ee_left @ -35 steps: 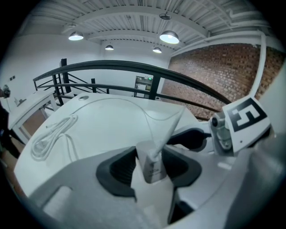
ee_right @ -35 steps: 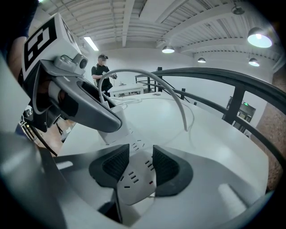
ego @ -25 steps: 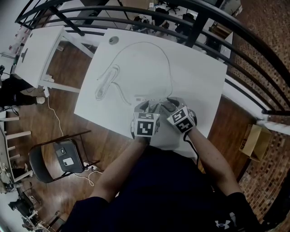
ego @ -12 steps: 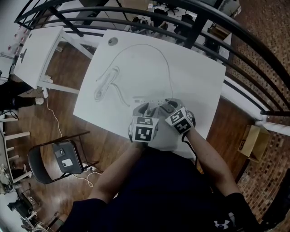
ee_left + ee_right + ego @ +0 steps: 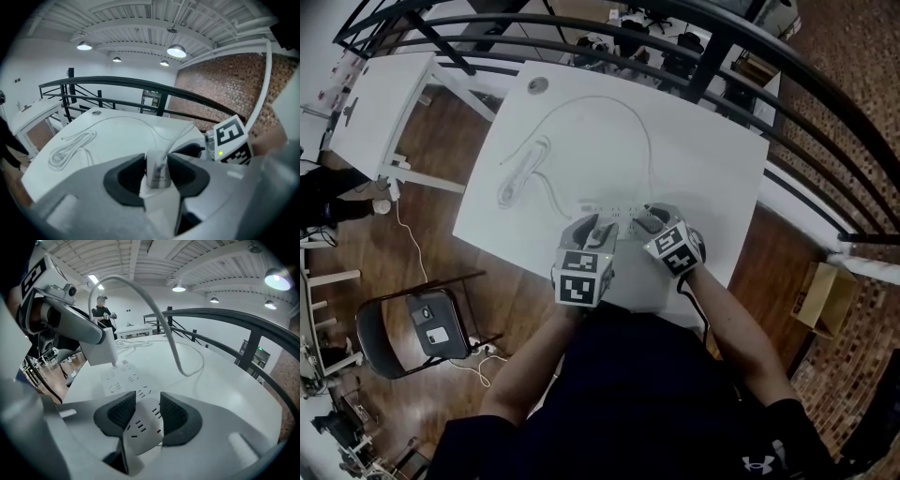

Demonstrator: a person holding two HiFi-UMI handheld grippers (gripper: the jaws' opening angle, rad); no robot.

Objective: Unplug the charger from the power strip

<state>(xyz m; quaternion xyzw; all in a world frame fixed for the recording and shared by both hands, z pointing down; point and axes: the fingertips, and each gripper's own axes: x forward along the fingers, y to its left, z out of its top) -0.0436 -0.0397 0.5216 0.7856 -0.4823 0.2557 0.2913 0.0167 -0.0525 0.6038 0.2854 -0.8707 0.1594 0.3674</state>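
A white charger [image 5: 157,171] sits between the pads of my left gripper [image 5: 157,164], which is shut on it. In the right gripper view the charger [image 5: 101,350] hangs just above the white power strip [image 5: 124,378], its prongs out of the sockets. Its white cable [image 5: 159,315] arcs up and away over the table. My right gripper [image 5: 143,420] is shut on the strip's near end and holds it on the table. From the head view, both grippers meet at the table's near edge: the left gripper [image 5: 596,227] beside the right gripper [image 5: 645,217], with the power strip [image 5: 607,204] just beyond them.
A coiled white cable [image 5: 520,169] lies at the left of the white table [image 5: 712,159], and a small round object [image 5: 537,84] sits at its far corner. A black railing [image 5: 694,47] runs behind. A second white table [image 5: 375,103] and a folding chair [image 5: 412,323] stand at left.
My left gripper has lifted and drawn back toward the person with the charger in it, uncovering more of the power strip. The right gripper has stayed put.
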